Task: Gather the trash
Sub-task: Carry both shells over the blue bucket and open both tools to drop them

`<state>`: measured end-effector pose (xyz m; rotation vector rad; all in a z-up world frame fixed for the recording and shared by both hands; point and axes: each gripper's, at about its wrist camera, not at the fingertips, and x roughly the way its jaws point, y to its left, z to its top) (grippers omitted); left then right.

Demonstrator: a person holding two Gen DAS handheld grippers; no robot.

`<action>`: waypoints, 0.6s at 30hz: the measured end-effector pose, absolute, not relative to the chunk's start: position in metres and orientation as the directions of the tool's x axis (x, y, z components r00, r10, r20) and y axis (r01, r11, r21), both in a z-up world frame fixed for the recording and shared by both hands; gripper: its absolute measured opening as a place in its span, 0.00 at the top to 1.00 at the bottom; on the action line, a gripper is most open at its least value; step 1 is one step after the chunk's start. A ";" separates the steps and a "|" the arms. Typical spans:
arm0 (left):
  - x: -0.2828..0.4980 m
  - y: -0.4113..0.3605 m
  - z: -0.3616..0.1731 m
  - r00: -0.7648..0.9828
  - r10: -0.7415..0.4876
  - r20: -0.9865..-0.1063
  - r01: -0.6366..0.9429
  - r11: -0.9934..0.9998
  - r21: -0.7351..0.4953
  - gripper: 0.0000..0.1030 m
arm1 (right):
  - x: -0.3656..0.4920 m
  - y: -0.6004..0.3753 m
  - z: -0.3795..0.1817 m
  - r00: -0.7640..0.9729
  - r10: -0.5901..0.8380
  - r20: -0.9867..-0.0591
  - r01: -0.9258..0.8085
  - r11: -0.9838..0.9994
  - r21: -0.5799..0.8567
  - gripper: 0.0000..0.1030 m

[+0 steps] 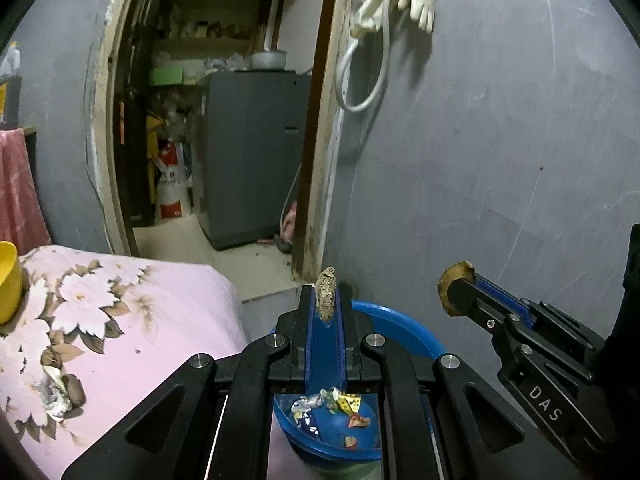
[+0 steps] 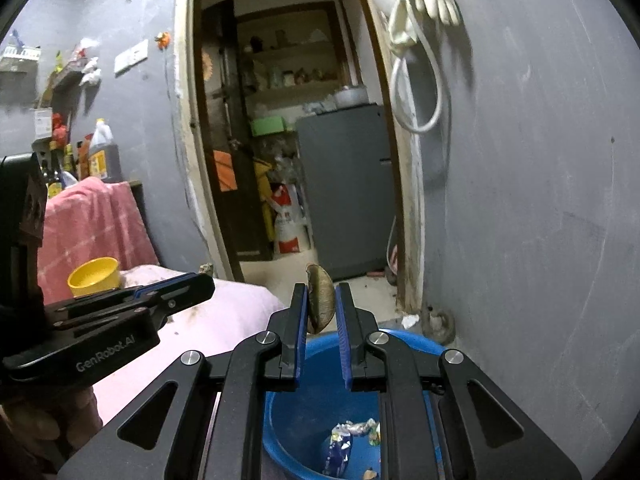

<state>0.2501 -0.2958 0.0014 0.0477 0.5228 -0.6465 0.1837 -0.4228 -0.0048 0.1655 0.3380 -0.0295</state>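
My left gripper (image 1: 326, 292) is shut on a pale speckled scrap (image 1: 326, 294) that sticks up between its blue pads. My right gripper (image 2: 321, 300) is shut on a flat brown peel-like piece (image 2: 320, 300); in the left wrist view this same piece (image 1: 454, 280) shows at the right gripper's tip. Both grippers hang above a blue plastic tub (image 1: 400, 328) (image 2: 296, 412) that stands on the floor beside the bed. Several crumpled wrappers (image 1: 328, 408) (image 2: 348, 436) lie in the tub's bottom. A crumpled wrapper (image 1: 56, 392) rests on the bed.
A bed with a pink floral sheet (image 1: 132, 320) fills the left, with a yellow bowl (image 2: 95, 276) on it. A grey wall (image 1: 500, 160) stands right behind the tub. An open doorway (image 2: 288, 160) leads to a grey fridge (image 2: 348, 184). Gloves and a hose (image 1: 392, 0) hang on the wall.
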 end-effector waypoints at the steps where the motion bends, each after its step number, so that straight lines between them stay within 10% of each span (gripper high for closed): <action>1: 0.253 -0.298 -0.003 0.669 -0.559 -0.490 0.586 0.802 -0.115 0.93 | 0.185 -0.425 -0.008 0.941 -0.001 -0.338 0.059 0.985 0.161 0.88; 18: 0.276 -0.311 -0.044 0.610 -0.511 -0.606 0.551 0.823 -0.139 0.77 | 0.209 -0.446 -0.051 0.884 -0.005 -0.467 0.118 0.970 0.212 0.82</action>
